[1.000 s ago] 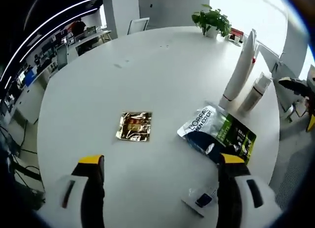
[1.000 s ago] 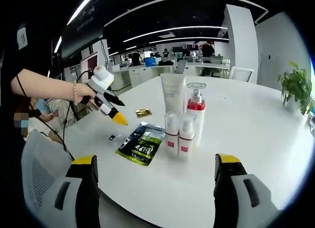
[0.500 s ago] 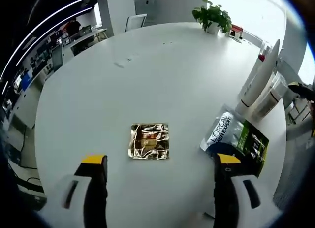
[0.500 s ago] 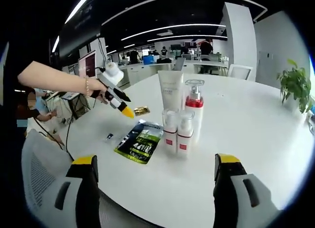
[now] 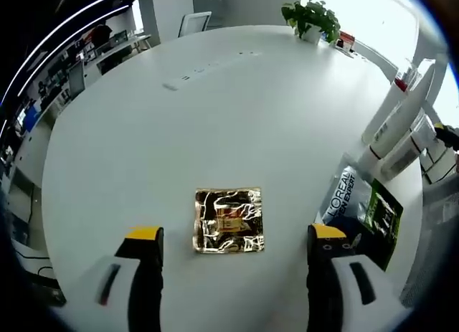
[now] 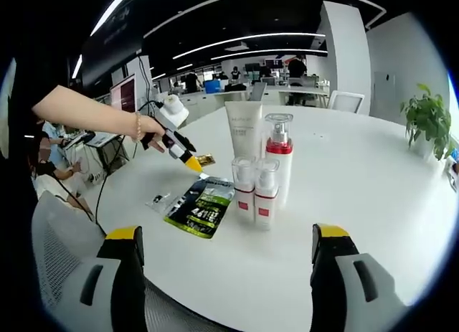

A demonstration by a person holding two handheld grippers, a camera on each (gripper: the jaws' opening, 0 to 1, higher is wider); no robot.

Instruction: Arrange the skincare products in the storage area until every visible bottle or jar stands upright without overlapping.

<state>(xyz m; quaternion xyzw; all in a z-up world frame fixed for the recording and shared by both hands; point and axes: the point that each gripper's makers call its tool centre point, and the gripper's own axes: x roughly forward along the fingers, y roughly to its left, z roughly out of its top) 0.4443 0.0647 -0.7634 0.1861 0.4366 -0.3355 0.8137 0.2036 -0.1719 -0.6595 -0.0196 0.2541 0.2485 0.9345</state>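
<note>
Left gripper (image 5: 229,239) hovers, fingers apart, above the gold sachet (image 5: 229,220). Right gripper (image 6: 226,235), fingers apart, faces 4 upright bottles (image 6: 267,174) at 12 o'clock.

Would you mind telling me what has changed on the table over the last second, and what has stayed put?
The left gripper has travelled toward the gold foil sachet, which now lies between its open jaws; nothing is gripped yet. The right gripper has barely moved and stays open. The sachet, the green L'Oreal pouch, the white tube and the red-banded bottles rest where they were.
</note>
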